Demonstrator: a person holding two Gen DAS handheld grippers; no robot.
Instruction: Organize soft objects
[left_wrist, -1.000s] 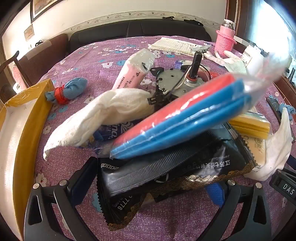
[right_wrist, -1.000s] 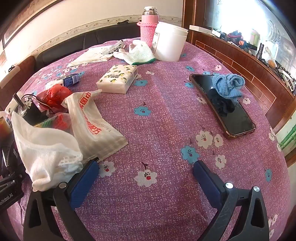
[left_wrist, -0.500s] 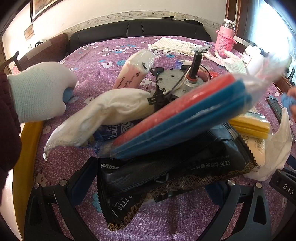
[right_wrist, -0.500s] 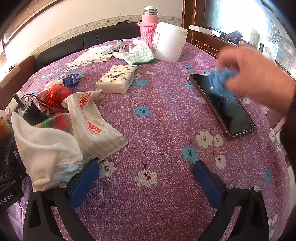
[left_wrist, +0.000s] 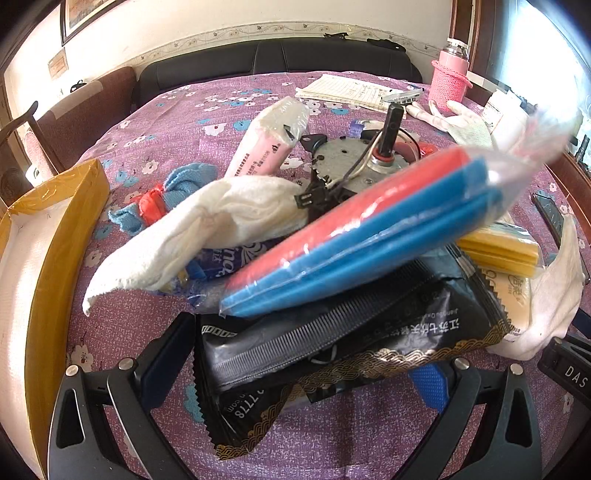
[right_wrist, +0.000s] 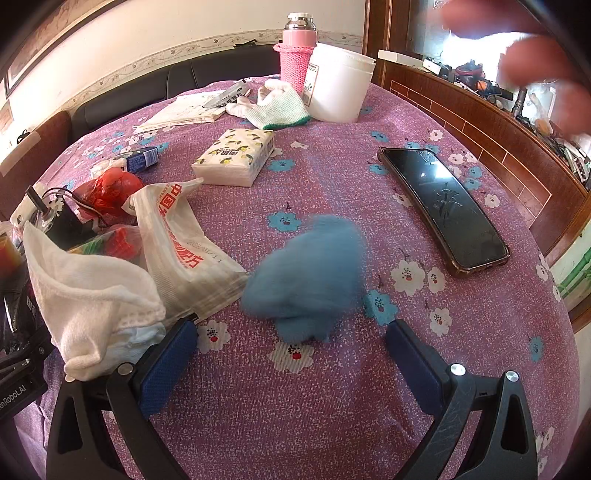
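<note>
A lived-in home is indicated: a purple flowered tablecloth is spread centre frame, a black leather sofa is seen at top, a framed picture upper left.

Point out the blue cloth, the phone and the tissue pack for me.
blue cloth (right_wrist: 306, 273), right wrist view, middle of the blurred bundle
phone (right_wrist: 445, 206), right wrist view, centre of its dark screen
tissue pack (right_wrist: 236, 157), right wrist view, printed top face

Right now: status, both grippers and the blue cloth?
Left gripper open, black pouch between fingers. Right gripper open, empty. Blue cloth blurred ahead of it. Phone clear.
</note>
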